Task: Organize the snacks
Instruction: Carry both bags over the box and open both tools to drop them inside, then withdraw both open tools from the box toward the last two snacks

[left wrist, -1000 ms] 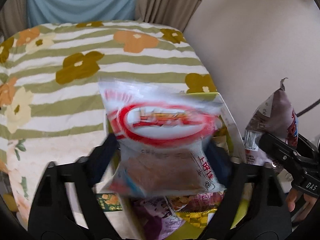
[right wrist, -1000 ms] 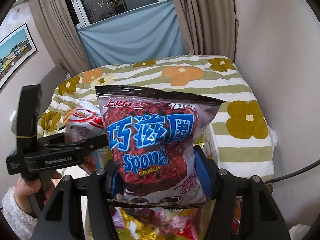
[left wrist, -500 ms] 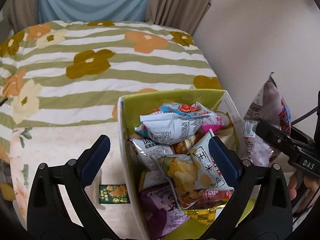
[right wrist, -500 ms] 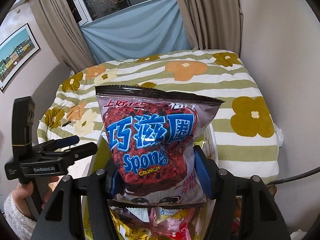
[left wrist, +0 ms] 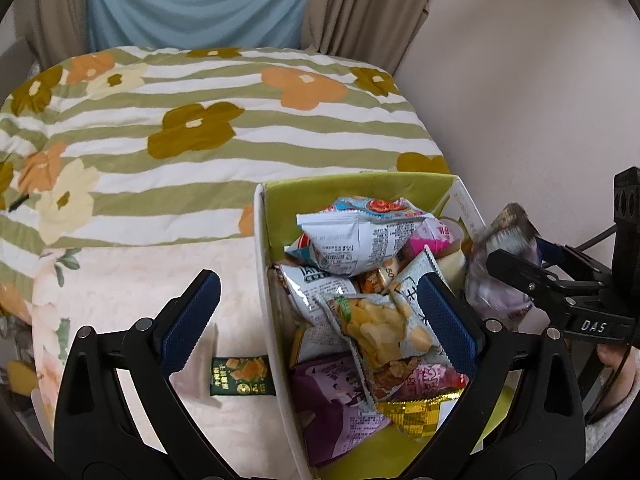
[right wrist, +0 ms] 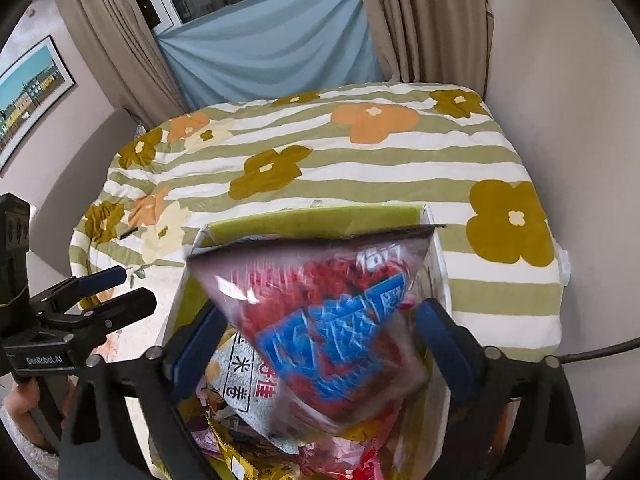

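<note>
The right gripper [right wrist: 320, 340] is opening, releasing the red-and-blue chip bag [right wrist: 320, 328] over the green box [right wrist: 312, 216]. The left gripper [left wrist: 316, 316] stands apart, empty. Next: fetch the small green packet [left wrist: 242, 376] at 7 o'clock of the box.

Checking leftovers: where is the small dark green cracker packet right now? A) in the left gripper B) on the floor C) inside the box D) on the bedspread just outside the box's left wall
D: the dark green cracker packet lies flat on the bedspread, beside the box's left wall.
</note>
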`<state>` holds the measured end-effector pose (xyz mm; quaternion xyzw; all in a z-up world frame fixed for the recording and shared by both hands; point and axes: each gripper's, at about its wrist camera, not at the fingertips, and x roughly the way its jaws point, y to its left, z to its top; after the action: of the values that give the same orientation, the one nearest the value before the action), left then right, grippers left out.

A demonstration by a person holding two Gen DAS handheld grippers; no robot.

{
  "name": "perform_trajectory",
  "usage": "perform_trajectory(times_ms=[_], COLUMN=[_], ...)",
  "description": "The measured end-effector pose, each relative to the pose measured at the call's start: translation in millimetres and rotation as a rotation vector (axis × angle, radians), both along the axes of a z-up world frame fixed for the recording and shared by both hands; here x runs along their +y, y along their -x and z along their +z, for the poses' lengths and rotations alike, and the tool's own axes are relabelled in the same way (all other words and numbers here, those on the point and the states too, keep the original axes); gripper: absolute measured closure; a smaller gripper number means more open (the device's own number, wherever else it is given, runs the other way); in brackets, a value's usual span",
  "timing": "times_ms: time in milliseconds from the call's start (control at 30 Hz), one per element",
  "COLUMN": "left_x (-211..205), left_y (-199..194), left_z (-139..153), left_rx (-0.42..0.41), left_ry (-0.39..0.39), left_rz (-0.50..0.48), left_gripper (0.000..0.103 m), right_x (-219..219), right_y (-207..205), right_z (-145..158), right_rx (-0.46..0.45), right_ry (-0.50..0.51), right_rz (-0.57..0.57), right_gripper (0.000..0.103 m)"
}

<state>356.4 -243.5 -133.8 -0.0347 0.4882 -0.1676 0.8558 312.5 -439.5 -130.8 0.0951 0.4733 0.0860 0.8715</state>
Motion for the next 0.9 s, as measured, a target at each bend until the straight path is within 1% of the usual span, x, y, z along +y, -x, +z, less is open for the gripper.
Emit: perform_trajectory(times_ms=[200,400,567,767,900], left_x=[4,9,16,45,78], left_y=[13,24,34,54,67], left_z=[-4,1,16,37,53], left_rx=[-0.001,-0.016,-0.050,-0.096,-0.131], left_ry=[0.010,0.018,0.025,0.026,0.022], left_rz=[0.010,0.008,0.006,0.028,0.063], left_gripper=[0.005,0.005,0.005,0.005,0.005], right_x=[-8,-10,-6,8,31], right_y=[15,31,43,56,65], right_z=[-6,3,16,38,54], right_rx=[0.003,-0.035,-0.075,-0.123,-0.154], right_ry=[0.024,0.020,0.025,0.023,0.033], right_rz=[-0.022,-0.030,-0.036,-0.008,0.028], right_gripper=[0.007,0.007,0.007,0.007,0.007])
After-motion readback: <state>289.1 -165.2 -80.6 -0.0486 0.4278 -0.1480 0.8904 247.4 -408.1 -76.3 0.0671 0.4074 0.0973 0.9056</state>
